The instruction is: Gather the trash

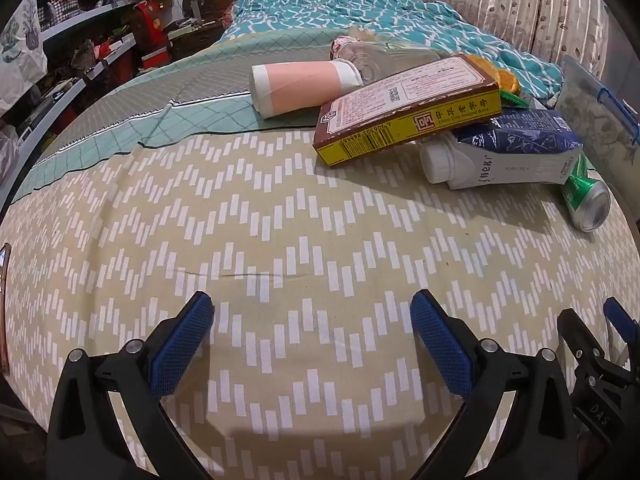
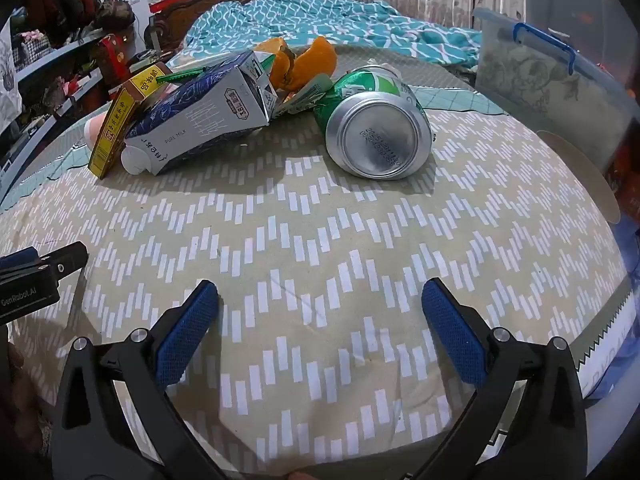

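Note:
Trash lies in a pile on the bed. In the left wrist view I see a pink paper cup (image 1: pixel 304 86) on its side, a yellow and brown box (image 1: pixel 408 114), a blue and white milk carton (image 1: pixel 508 152) and a green can (image 1: pixel 586 200). The right wrist view shows the can (image 2: pixel 376 136), the carton (image 2: pixel 204 120), the box (image 2: pixel 120 120) and orange peel (image 2: pixel 304 62) behind. My left gripper (image 1: pixel 312 340) is open and empty, well short of the pile. My right gripper (image 2: pixel 320 328) is open and empty, in front of the can.
A clear plastic bin with a blue handle (image 2: pixel 548 76) stands at the bed's right edge. A teal quilt (image 2: pixel 340 24) lies at the head of the bed. Cluttered shelves (image 1: pixel 80 60) run along the left.

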A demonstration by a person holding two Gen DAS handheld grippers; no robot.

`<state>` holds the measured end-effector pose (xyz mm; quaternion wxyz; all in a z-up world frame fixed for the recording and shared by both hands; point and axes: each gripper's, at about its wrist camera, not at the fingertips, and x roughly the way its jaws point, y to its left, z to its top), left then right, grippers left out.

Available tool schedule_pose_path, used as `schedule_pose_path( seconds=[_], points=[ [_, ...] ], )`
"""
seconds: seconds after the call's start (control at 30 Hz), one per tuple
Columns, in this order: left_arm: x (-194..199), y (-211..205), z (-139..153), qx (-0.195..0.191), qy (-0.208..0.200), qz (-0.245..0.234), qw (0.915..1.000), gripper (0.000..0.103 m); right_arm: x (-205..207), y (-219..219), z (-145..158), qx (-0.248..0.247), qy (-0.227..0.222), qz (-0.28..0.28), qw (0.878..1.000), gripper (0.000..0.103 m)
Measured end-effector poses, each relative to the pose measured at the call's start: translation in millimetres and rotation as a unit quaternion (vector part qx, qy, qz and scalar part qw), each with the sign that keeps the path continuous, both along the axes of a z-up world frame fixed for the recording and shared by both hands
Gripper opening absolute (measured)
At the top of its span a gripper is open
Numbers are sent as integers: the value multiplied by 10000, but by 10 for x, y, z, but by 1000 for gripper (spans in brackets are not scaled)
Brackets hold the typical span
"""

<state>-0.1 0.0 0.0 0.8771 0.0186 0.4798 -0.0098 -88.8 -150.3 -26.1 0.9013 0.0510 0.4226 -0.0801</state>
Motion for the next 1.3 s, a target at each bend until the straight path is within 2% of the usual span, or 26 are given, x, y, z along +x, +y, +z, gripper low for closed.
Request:
schedule_pose_path(
  seconds=[0.27, 0.4, 0.53, 0.6, 0.7, 0.8, 0.93, 1.0, 1.13, 1.3],
  points=[
    [3, -4, 0, 23, -6, -35, 10000, 95, -6, 1, 12, -1, -8, 4, 10000, 100],
    [-43, -51, 18, 41, -165, -35, 9998, 95, 8, 18, 143, 3, 48, 37, 10000, 100],
    [-15, -41, 102, -122, 82, -172, 9997, 94, 32, 73, 237, 195, 37, 276, 9994, 100],
    [-91, 59, 263, -156, -128, -62, 9998, 94, -18, 85, 391, 79, -240, 279, 9993, 100],
    [-133, 88, 572, 144, -761, -17, 9970, 94, -93, 143, 711, -79, -709, 369, 9968, 100],
    [-110, 88, 829, 300, -1116, 1, 9933, 94, -99, 135, 1008, 192, -994, 454, 9938, 100],
    [-149, 120, 999, 190, -1273, 46, 9917, 94, -147, 115, 1264, 730, -1286, 479, 9879, 100],
    [-156, 135, 1059, 188, -1299, 79, 9913, 94, -154, 138, 1239, 804, -1278, 481, 9874, 100],
    [-235, 156, 1020, 183, -1254, 99, 9919, 94, -154, 242, 1052, 1072, -900, 526, 9888, 100],
    [-253, 177, 974, 186, -1273, 89, 9917, 94, -159, 347, 1025, 975, -846, 690, 9892, 100]
  ],
)
